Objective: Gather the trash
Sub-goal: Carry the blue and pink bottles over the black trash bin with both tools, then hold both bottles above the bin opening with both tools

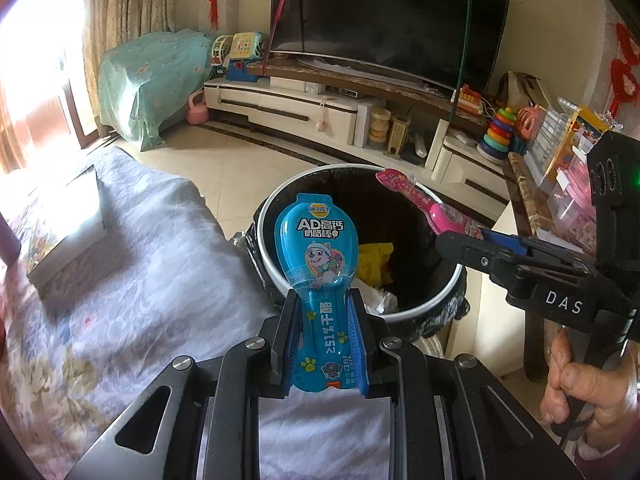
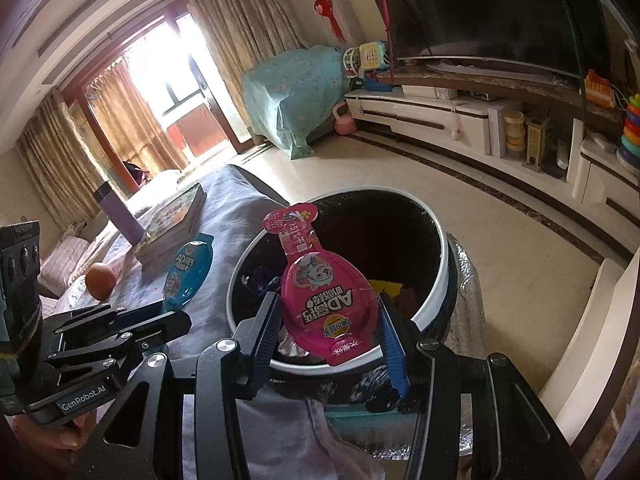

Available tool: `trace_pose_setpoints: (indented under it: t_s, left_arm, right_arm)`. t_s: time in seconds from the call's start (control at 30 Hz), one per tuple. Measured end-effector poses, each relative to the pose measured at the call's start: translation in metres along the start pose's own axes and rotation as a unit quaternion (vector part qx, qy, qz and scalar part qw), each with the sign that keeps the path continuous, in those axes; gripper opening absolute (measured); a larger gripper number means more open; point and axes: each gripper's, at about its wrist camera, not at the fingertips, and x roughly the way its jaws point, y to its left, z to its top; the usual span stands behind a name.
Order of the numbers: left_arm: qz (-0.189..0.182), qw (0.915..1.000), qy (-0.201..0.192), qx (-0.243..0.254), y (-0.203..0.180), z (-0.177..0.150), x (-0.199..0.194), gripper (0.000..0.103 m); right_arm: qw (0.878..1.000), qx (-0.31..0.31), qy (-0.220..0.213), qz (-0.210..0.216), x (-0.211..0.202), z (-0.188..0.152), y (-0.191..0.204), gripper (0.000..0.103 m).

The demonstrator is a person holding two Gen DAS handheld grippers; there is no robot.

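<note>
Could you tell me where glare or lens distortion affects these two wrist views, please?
Left wrist view: daylight from the window blows out the left edge, and the TV edges bow. Right wrist view: the balcony door is overexposed, and the cabinet line curves.

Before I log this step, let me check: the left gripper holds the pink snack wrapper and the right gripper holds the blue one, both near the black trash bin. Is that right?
The colours are swapped. In the left wrist view the left gripper holds the blue wrapper; in the right wrist view the right gripper holds the pink wrapper. Both are near the black trash bin.
</note>
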Motion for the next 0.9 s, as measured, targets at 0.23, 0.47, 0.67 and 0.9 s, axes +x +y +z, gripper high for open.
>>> trace_pose_setpoints:
  t_s: [0.23, 0.47, 0.67, 0.9]
  left_arm:
    - [0.000, 1.0000, 0.006, 0.005, -0.005, 0.008, 0.012, 0.021]
    - [0.002, 0.9999, 0.009, 0.005, -0.004, 0.014, 0.021, 0.021]
    - [0.004, 0.9999, 0.013, 0.003, -0.006, 0.017, 0.027, 0.021]
    - [0.007, 0.9998, 0.016, 0.004, -0.007, 0.022, 0.035, 0.021]
  right_arm:
    - [1.000, -0.003, 0.001, -0.008, 0.005, 0.010, -0.003, 0.048]
    - [1.000, -0.006, 0.006, -0.015, 0.011, 0.013, -0.005, 0.048]
    - [1.000, -0.005, 0.010, -0.018, 0.014, 0.015, -0.008, 0.048]
    - [1.000, -0.006, 0.014, -0.022, 0.018, 0.020, -0.009, 0.048]
